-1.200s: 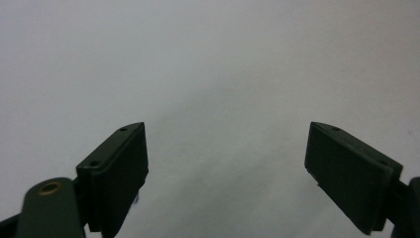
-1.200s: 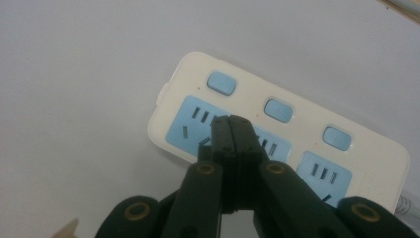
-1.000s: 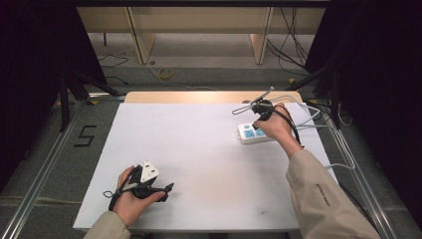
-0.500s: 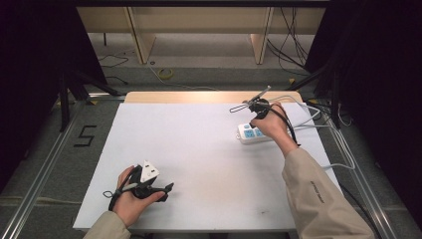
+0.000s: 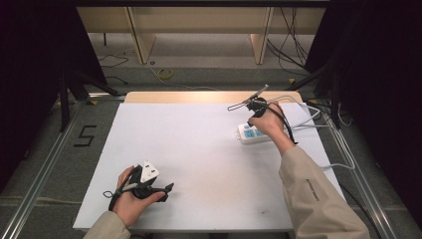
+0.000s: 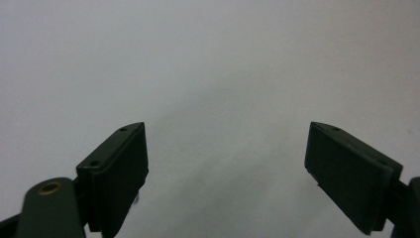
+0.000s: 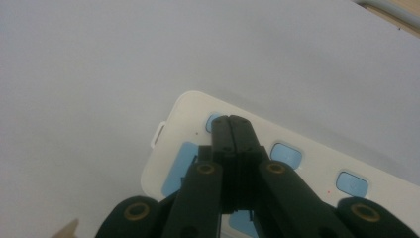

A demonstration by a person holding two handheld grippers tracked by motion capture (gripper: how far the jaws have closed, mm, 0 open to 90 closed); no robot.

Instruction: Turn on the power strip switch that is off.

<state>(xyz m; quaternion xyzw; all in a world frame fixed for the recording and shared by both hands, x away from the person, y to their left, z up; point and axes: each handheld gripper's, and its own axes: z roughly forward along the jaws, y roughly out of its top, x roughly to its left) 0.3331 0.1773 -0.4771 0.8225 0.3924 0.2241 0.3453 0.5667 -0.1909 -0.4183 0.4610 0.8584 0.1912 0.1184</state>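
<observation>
Right gripper point(image 7: 232, 121) — jaws pressed together, empty — tips over the end switch of the white power strip point(image 5: 251, 133) at the table's point(image 5: 199, 149) far right; contact likely, hard to confirm. Step: pressing a switch. Next: a short, straight push. Left gripper point(image 6: 225, 163) rests with jaws apart.

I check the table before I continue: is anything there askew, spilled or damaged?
Nothing stands out. The white power strip lies flat on the white table, nothing spilled. The right gripper, jaws shut, is over its blue buttons; the left gripper is open.
</observation>
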